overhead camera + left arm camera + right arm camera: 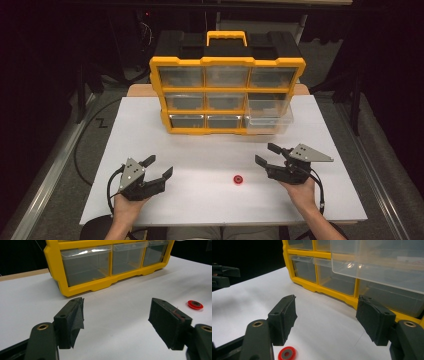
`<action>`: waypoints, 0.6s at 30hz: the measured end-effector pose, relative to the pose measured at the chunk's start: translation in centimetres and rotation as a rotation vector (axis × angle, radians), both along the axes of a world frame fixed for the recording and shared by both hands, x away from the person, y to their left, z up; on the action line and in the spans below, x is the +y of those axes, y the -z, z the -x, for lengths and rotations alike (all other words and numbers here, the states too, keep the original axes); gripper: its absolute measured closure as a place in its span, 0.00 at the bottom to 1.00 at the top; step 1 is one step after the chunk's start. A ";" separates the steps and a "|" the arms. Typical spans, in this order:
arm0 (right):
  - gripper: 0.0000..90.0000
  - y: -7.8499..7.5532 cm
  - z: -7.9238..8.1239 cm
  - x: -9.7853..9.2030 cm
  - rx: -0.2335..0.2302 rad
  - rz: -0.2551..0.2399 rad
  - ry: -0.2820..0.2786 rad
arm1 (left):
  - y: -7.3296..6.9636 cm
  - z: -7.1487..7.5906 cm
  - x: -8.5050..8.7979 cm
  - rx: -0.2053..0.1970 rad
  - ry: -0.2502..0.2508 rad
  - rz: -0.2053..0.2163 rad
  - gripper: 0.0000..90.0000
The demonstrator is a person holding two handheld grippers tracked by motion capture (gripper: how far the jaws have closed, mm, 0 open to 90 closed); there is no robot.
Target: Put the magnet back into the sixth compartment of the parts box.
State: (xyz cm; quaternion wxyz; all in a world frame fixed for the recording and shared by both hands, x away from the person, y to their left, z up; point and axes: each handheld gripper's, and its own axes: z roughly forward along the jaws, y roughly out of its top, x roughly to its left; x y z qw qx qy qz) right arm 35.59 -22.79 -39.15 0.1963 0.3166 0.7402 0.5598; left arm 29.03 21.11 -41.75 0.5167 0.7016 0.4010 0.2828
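Red and flat, the small ring [238, 179] is lying on the white surface [210, 150] just left of the right gripper [268, 155] (the nearer one), both grippers' fingers [283, 316] standing apart and holding nothing.

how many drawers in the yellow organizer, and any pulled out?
9, in a three-by-three grid in the yellow organizer: three along the top, three in the middle, three at the bottom. One, the middle-right drawer, is pulled out toward the table; the rest sit closed.
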 end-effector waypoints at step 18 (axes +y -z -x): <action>0.38 0.0 -0.6 2.5 0.024 -0.007 -0.050 | 0.0 0.0 -0.1 0.003 -0.004 -0.002 0.32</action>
